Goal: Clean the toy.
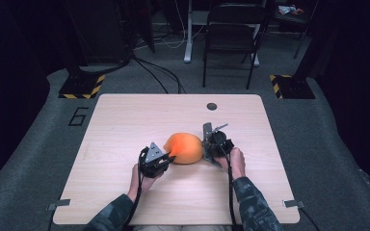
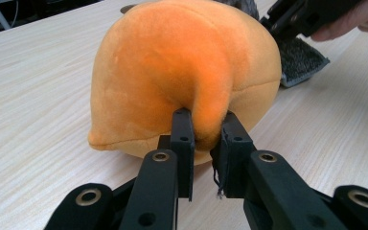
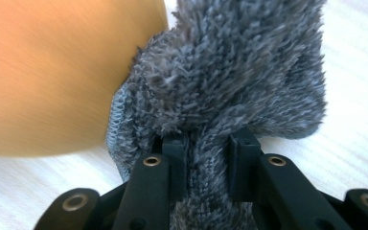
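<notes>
An orange plush toy (image 1: 185,147) lies in the middle of the wooden table (image 1: 125,120). My left gripper (image 1: 169,158) is at its left side, and in the left gripper view its jaws pinch a fold of the orange plush toy (image 2: 182,67); the left gripper (image 2: 206,136) is shut on it. My right gripper (image 1: 211,144) is at the toy's right side, shut on a grey fluffy cloth (image 3: 230,72) that bunches between its jaws; the right gripper (image 3: 206,143) has that cloth pressed against the orange plush toy (image 3: 52,72). The grey cloth (image 2: 301,60) also lies on the table behind the toy.
A small dark round hole (image 1: 212,106) sits near the table's far edge. A folding chair (image 1: 233,38) and cables stand on the floor beyond the table. Yellow-black striped bases (image 1: 82,86) flank the far corners.
</notes>
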`<state>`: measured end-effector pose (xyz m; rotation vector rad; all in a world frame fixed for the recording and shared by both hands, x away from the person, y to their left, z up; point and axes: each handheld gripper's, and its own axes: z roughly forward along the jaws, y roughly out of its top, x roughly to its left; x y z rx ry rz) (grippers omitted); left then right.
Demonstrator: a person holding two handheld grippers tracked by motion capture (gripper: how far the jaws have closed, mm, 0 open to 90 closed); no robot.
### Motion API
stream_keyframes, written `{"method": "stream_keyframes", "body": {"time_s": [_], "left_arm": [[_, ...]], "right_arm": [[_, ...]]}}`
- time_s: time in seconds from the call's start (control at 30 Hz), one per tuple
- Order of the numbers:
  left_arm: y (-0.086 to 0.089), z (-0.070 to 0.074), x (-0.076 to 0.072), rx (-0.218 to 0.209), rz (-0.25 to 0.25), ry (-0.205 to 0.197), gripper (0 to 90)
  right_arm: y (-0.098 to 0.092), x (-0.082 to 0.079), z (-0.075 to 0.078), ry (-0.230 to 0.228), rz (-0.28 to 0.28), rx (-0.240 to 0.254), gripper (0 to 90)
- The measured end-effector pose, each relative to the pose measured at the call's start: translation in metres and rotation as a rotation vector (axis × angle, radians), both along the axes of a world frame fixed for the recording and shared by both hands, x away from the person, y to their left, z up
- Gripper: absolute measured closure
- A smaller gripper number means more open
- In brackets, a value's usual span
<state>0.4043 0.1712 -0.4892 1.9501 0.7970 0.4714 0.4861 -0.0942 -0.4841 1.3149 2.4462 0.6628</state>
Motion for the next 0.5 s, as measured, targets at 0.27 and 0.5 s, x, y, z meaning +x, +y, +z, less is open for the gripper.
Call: {"method": "stream_keyframes", "body": {"time_s": [0.27, 0.5], "left_arm": [[0.003, 0.0, 0.002, -0.001, 0.002, -0.001, 78.9], [0.004, 0.0, 0.003, -0.013, 0.003, 0.002, 78.6]], "right_arm": [[-0.006, -0.004, 0.021, -0.071, 0.016, -0.019, 74.0], [-0.003, -0.023, 0.074, -0.212, 0.063, 0.168, 74.3]]}}
